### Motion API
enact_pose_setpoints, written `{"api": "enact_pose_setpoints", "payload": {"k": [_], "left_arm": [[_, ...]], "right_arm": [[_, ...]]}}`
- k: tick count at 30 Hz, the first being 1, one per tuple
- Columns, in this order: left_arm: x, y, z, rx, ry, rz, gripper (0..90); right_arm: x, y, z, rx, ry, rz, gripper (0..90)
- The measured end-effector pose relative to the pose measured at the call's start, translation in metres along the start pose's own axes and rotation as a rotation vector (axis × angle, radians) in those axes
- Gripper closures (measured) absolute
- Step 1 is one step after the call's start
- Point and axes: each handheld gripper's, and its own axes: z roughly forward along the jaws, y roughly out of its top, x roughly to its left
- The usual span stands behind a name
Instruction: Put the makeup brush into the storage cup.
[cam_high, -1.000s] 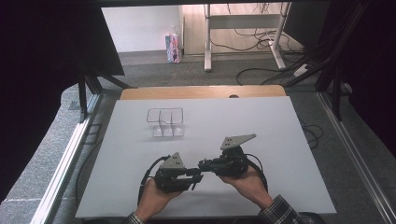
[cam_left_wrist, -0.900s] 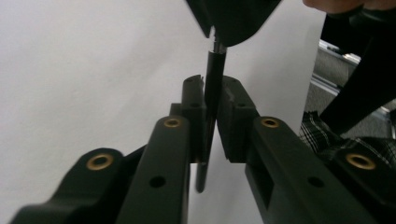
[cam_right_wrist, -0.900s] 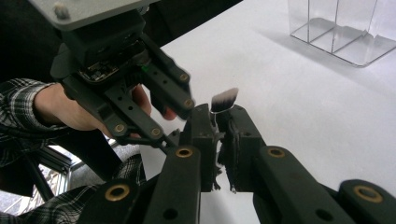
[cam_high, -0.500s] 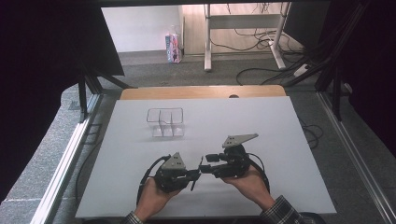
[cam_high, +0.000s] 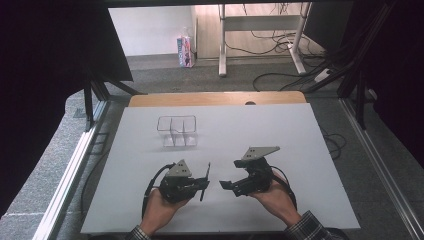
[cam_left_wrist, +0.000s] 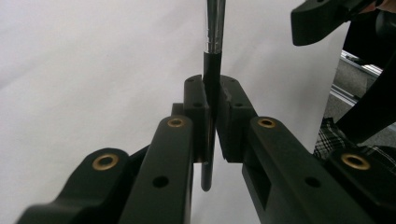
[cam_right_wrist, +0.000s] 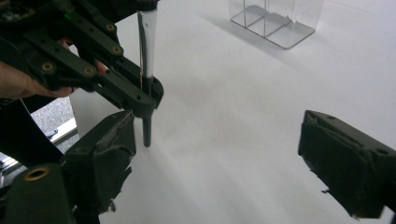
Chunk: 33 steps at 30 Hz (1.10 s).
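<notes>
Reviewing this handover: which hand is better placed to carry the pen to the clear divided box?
Left. The left gripper is shut on the pen; the right gripper, jaws just opened, holds nothing.

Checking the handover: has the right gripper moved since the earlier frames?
Yes. The right gripper has drawn slightly right, away from the pen, its jaws just opened with nothing between them; the clear organiser stays put.

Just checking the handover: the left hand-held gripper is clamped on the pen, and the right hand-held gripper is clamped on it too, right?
Not quite. The left hand-held gripper is clamped on the pen, but the right hand-held gripper is not: its jaws have just been opening and stand wide apart with nothing between them. The right gripper view shows the pen beside its jaw, held by the other gripper.
</notes>
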Motion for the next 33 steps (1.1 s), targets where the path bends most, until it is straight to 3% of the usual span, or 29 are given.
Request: {"api": "enact_pose_setpoints", "payload": {"k": [8,22,33], "left_arm": [[0.003,-0.001,-0.006,-0.007,0.024,-0.001,84.0],[0.011,-0.003,-0.016,-0.019,0.057,-0.021,84.0],[0.018,-0.005,-0.023,-0.028,0.087,-0.044,84.0]], "right_arm": [[-0.002,-0.007,-0.002,0.028,-0.023,-0.014,3.7],[-0.004,-0.014,-0.013,0.031,-0.050,-0.028,1.5],[-0.005,-0.022,-0.022,0.026,-0.117,-0.039,0.0]]}}
